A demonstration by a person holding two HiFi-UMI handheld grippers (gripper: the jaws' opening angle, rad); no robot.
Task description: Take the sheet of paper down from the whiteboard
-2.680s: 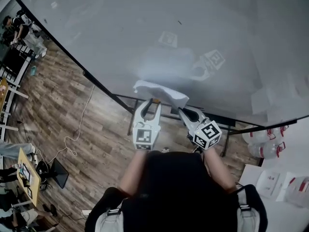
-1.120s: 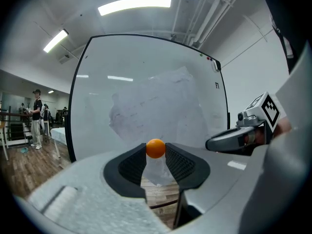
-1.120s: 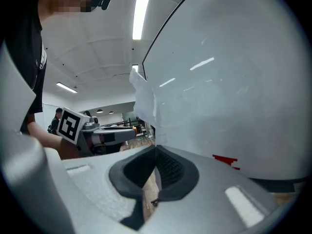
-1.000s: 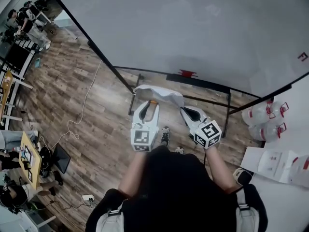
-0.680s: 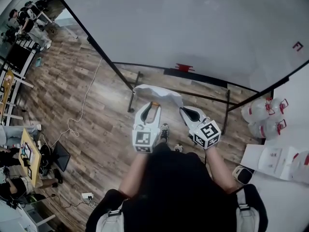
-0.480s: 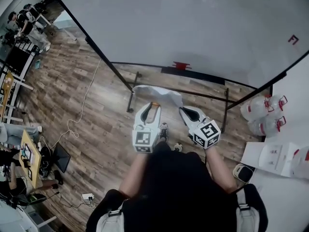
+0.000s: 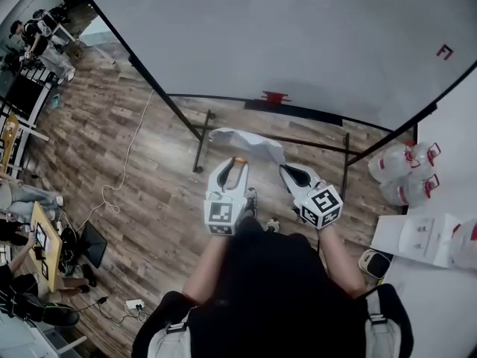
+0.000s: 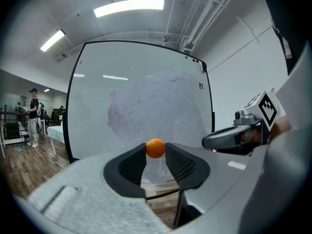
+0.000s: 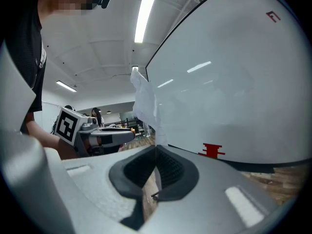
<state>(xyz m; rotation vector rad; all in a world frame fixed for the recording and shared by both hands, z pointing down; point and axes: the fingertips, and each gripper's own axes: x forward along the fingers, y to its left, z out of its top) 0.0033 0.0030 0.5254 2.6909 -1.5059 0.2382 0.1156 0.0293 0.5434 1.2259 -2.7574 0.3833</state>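
The white sheet of paper (image 7: 246, 140) hangs crumpled between my two grippers, off the whiteboard (image 7: 298, 43) and in front of its lower edge. My left gripper (image 7: 237, 161) is shut on the sheet's left part, and a small orange ball (image 8: 155, 148) is pinched at its fingertips. In the left gripper view the paper (image 8: 151, 113) spreads up in front of the board. My right gripper (image 7: 286, 170) is shut on the sheet's right edge. In the right gripper view the paper (image 9: 144, 101) rises from the closed jaws.
The whiteboard stands on a black frame with legs (image 7: 200, 146), and a red piece (image 7: 274, 96) sits on its tray. Water jugs (image 7: 408, 171) and a white table with boxes (image 7: 425, 237) are at the right. A cable (image 7: 125, 177) crosses the wood floor. Desks and people (image 7: 30, 39) are far left.
The paper has come away from the board, which now lies farther off than 2.7 s ago. Both grippers keep their hold, and over the last second they barely move.
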